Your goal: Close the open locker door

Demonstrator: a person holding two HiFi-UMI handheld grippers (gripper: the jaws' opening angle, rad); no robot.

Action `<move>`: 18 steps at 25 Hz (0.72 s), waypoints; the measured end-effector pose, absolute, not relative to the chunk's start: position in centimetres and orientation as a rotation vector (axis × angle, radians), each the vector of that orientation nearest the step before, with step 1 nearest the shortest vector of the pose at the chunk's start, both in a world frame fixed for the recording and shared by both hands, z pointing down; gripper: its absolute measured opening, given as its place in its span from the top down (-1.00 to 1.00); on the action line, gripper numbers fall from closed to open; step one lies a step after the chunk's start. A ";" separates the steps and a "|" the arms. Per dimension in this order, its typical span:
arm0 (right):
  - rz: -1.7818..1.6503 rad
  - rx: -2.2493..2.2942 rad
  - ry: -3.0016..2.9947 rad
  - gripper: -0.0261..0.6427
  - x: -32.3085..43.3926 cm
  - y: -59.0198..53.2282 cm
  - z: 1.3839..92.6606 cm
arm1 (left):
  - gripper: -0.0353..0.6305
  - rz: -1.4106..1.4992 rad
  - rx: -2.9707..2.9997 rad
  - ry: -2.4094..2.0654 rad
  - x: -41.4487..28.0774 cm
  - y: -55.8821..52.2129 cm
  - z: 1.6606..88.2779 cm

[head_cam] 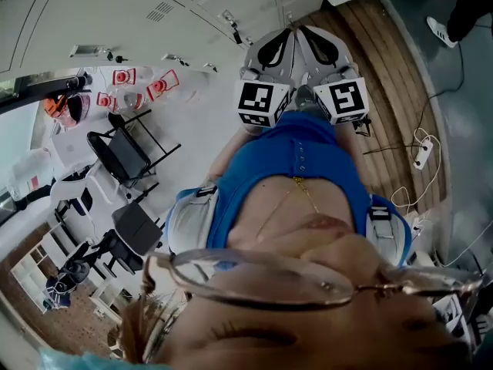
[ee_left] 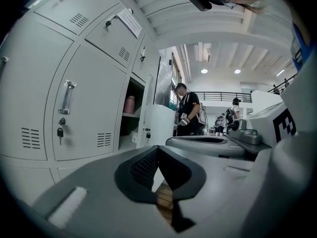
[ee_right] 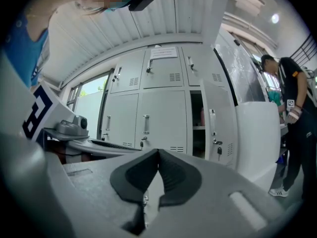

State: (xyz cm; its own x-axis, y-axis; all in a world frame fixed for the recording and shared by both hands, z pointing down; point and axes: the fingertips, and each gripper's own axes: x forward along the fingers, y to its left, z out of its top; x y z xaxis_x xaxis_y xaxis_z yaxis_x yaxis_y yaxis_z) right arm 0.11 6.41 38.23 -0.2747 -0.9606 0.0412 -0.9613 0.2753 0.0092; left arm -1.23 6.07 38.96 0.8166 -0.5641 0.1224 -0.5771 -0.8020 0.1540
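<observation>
Left gripper: jaws together with nothing between them, held level beside its partner.
Right gripper: jaws pressed together and empty; I judge it the better placed to push.
Open compartment: ahead of the right gripper, just right of its jaw line, with a pink bottle on the shelf.
Locker door: right of that opening, swung out towards the tools, well apart from both.
Approach: lay the closed tips flat on the face turned away from the opening, near the free edge, then push steadily until it seats.
Bystander: far right, beyond the door; mind the swing.
</observation>
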 end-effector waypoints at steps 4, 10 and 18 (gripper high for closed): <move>0.023 1.853 -2.494 0.92 1.9 4.3 37.8 | 0.90 0.108 2.804 -0.927 0.2 4.0 38.7; 0.020 1.797 -2.536 0.92 3.8 1.4 37.7 | 0.90 0.097 2.785 -0.979 2.2 1.1 38.6; 0.004 1.769 -2.554 0.92 7.4 -2.0 37.2 | 0.90 0.073 2.756 -1.023 5.3 -2.5 38.8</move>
State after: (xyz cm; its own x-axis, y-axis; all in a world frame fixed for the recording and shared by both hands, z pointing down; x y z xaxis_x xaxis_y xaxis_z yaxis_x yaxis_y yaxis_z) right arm 7.41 -2.03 37.24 -0.3510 -0.9359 0.0299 -0.9360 0.3516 0.0178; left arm 5.27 -2.46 38.78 0.7594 -0.6404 0.1151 -0.6503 -0.7405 0.1698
